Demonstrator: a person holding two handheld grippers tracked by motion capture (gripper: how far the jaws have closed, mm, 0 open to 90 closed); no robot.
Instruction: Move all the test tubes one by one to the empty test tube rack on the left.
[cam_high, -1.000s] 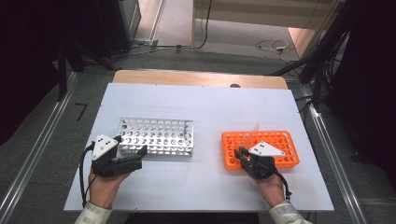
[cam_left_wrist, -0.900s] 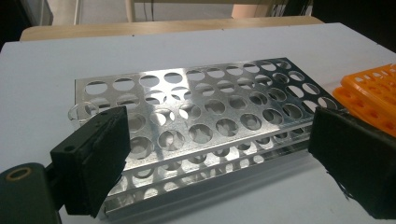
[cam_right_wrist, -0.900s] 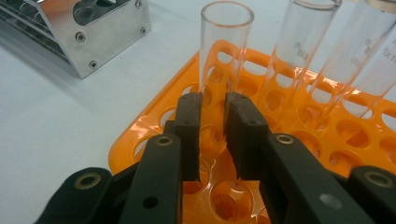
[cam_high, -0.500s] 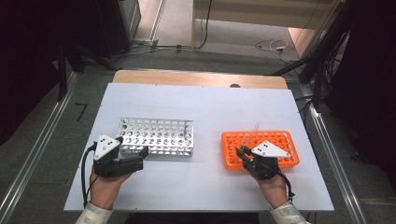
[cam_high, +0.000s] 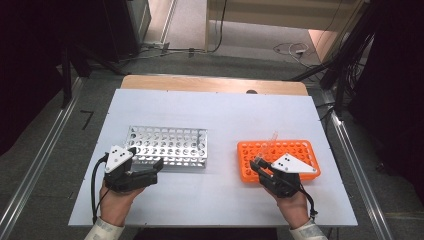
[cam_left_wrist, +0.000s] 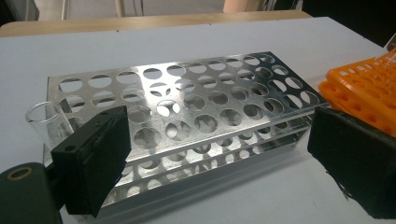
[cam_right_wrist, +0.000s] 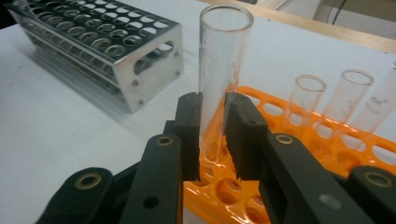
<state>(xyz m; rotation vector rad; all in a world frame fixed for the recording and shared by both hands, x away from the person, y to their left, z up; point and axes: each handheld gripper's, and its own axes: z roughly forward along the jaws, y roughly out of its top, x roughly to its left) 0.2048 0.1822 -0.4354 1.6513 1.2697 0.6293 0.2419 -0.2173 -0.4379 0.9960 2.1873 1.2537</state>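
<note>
A: Risk check, quick. What can go wrong?

B: My right gripper (cam_right_wrist: 212, 135) is clenched on a glass test tube (cam_right_wrist: 219, 70), low on its body, with the tube's foot seemingly just inside a hole of the orange rack (cam_right_wrist: 280, 149) right under my jaws. If I tilt while lifting, the tube could catch the hole's edge and drag the light rack, or slip between the smooth pads. Other tubes (cam_right_wrist: 348, 100) stand just beyond my jaws; a sideways swing could knock them.

A: And the left one?

B: My left gripper (cam_left_wrist: 219, 158) is released, jaws wide apart, holding nothing. The metal rack (cam_left_wrist: 187, 102) sits between and just ahead of the jaws. A clear tube (cam_left_wrist: 46, 119) stands beside my left jaw; I can't tell if it touches.

A: Destination?

B: Probably that metal rack, well off to the side of my right gripper.
</note>
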